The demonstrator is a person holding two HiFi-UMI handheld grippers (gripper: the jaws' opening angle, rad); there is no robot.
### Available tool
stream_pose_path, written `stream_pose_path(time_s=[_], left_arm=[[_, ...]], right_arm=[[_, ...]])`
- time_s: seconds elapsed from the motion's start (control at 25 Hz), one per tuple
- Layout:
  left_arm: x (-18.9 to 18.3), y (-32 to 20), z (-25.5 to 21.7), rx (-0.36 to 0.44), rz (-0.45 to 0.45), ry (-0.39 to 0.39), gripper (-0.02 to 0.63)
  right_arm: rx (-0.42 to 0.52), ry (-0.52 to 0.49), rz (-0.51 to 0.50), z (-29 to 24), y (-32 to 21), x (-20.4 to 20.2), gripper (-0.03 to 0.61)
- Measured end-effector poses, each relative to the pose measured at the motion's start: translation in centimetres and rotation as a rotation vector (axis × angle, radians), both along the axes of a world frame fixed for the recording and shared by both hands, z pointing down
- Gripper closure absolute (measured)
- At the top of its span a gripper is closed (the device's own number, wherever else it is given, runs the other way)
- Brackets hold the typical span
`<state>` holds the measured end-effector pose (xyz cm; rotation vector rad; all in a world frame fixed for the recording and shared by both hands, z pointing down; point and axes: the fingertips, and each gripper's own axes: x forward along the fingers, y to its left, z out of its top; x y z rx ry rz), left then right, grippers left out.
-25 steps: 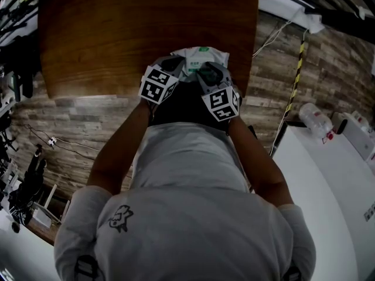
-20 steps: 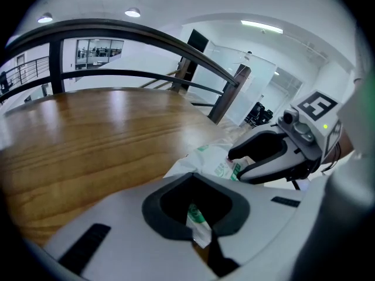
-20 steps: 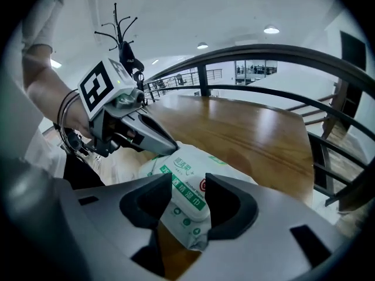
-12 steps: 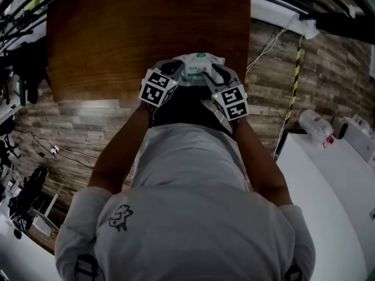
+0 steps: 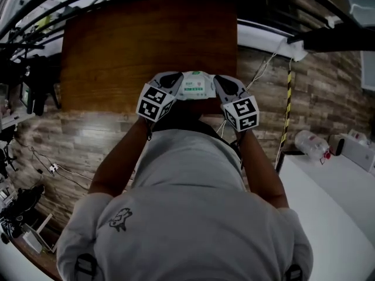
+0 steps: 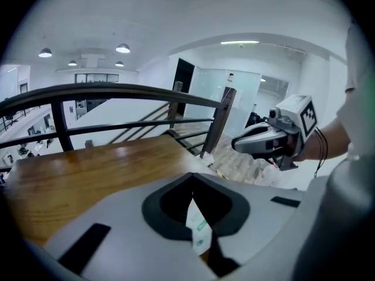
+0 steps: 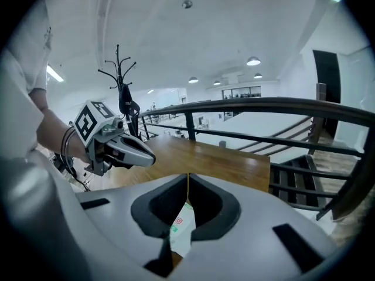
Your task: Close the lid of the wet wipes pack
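The wet wipes pack (image 5: 196, 85), white with green print, hangs above the near edge of the wooden table (image 5: 117, 51), stretched between my two grippers. My left gripper (image 5: 176, 85) is shut on the pack's left end, and a strip of that pack (image 6: 198, 230) shows between its closed jaws. My right gripper (image 5: 217, 86) has just closed its jaws on the right end; the pack's edge (image 7: 181, 230) is pinched between them. Each gripper view also shows the other gripper: the right gripper (image 6: 240, 144) and the left gripper (image 7: 149, 154). The lid is not discernible.
A white cabinet (image 5: 340, 180) with a plastic bottle (image 5: 310, 140) stands at the right. A yellow-black striped pole (image 5: 287, 98) rises beside the table. A dark railing (image 7: 258, 104) runs behind the table. The person's torso fills the lower head view.
Both grippers have risen and spread slightly apart, and the pack has come up off the table's edge between them.
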<state>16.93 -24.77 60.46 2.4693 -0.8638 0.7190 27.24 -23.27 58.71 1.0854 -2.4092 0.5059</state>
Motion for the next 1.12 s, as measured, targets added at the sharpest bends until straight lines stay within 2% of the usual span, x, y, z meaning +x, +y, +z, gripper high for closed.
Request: stream_pose_path(time_s=[0.12,0.44,0.64,0.84,1.12], left_arm=[[0.2,0.4,-3.4,0.056,-0.017,0.045,0.604],[0.4,1.5,-11.2,0.201,0.009,0.083,0.604],[0.0,2.0,-14.7,0.294,0.017,0.090,0.604],[0.2,1.2,-17.0,0.318,0.031,0.109,0.604],[1.4,0.2,-19.2,0.358,0.102,0.121,0.604]], right_arm=[[0.048,-0.032,0.021,-2.9,0.4,0.8,0.543],[0.196,-0.063,0.062,-9.5,1.9,1.8,0.545],[0.223,-0.125,0.097,-12.3,1.9,2.3,0.545],[0.271,-0.113,0.099,-14.4,1.1,2.6,0.544],[0.272,-0.117,0.131,-15.0,1.2,3.0,0.543]])
